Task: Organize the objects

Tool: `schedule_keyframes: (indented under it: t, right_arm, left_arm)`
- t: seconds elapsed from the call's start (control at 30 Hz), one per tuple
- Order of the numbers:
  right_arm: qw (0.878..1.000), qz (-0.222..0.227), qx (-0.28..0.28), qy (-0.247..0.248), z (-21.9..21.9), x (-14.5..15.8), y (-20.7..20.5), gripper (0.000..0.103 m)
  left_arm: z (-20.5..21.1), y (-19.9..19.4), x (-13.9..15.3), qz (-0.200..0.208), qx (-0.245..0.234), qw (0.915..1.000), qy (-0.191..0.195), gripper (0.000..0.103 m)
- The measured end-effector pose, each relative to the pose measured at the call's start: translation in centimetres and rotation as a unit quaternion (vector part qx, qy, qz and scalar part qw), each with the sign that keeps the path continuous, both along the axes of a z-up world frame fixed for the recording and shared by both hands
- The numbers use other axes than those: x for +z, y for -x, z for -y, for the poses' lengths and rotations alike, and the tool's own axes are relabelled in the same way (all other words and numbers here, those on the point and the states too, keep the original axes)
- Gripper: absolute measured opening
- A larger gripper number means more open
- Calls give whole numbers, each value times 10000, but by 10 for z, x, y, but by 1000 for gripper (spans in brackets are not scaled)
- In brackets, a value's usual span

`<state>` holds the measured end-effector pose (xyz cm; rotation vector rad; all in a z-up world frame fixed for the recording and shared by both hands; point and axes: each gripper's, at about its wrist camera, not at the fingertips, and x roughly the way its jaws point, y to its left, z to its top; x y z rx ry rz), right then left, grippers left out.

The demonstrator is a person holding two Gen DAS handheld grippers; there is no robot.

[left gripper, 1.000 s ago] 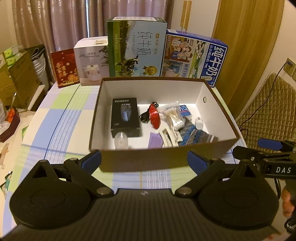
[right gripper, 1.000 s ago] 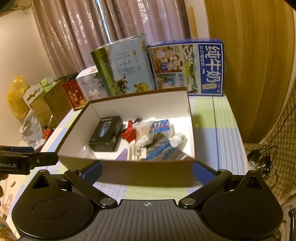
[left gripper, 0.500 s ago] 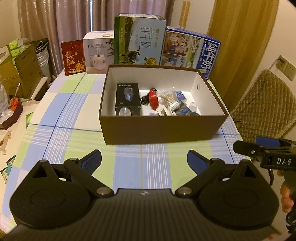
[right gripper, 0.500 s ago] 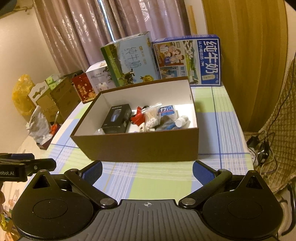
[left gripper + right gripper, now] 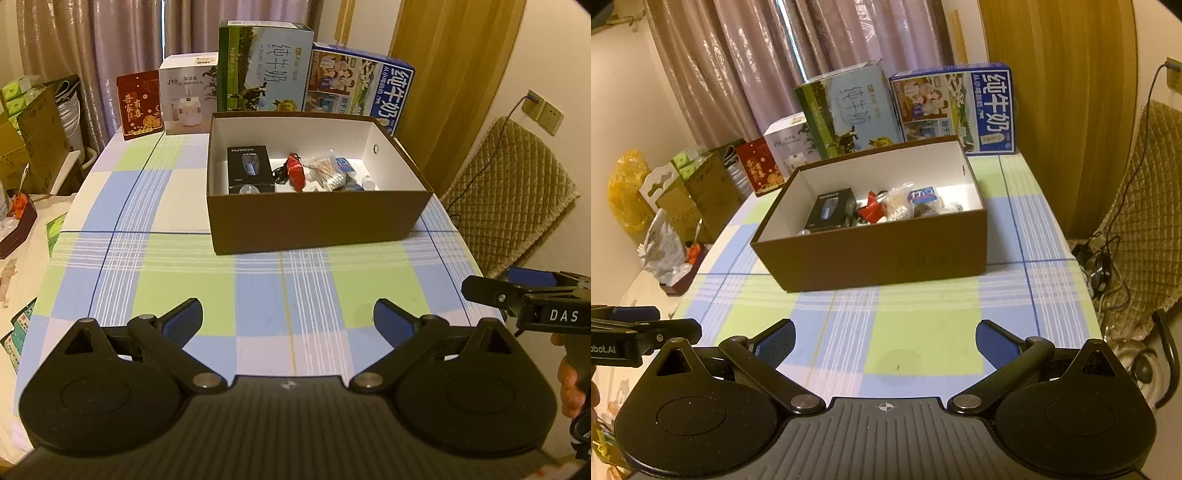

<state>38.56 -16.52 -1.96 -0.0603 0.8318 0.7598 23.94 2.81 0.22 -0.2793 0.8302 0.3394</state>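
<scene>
Here, both hand-held tools hover over the near edge of the counter, which wears a checked blue-and-green cloth. The left gripper has its fingers spread wide with nothing between them, and the right gripper shows the same, empty and wide apart. A brown box sits toward the far edge of the counter, well apart from both tools, its top uncovered. Inside lie a black packaged device on the left, a red item in the middle, a bag of cotton swabs beside it, and a few smaller bits toward the right wall, too small to name. Behind the box, along the far edge, stand a red card, a white humidifier carton and two milk cartons. No loose object shows on the cloth outside the box. Judging by that, the gathering looks finished or nearly so; whether a lid is meant to go on cannot be told, since none appears in either view.
</scene>
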Motion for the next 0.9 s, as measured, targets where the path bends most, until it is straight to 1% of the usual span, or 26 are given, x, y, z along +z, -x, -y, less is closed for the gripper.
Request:
schedule_keyframes:
  t: [0.43,0.9]
  right_arm:
    - [9999,38,-61,132,5,1,51,101]
    - [9998,52,-62,202,6,-2,76,101]
  left_arm:
    - [7,42,0,46,-171,9998,56,98]
    - [12,66,-5,47,-210,9997,95,98]
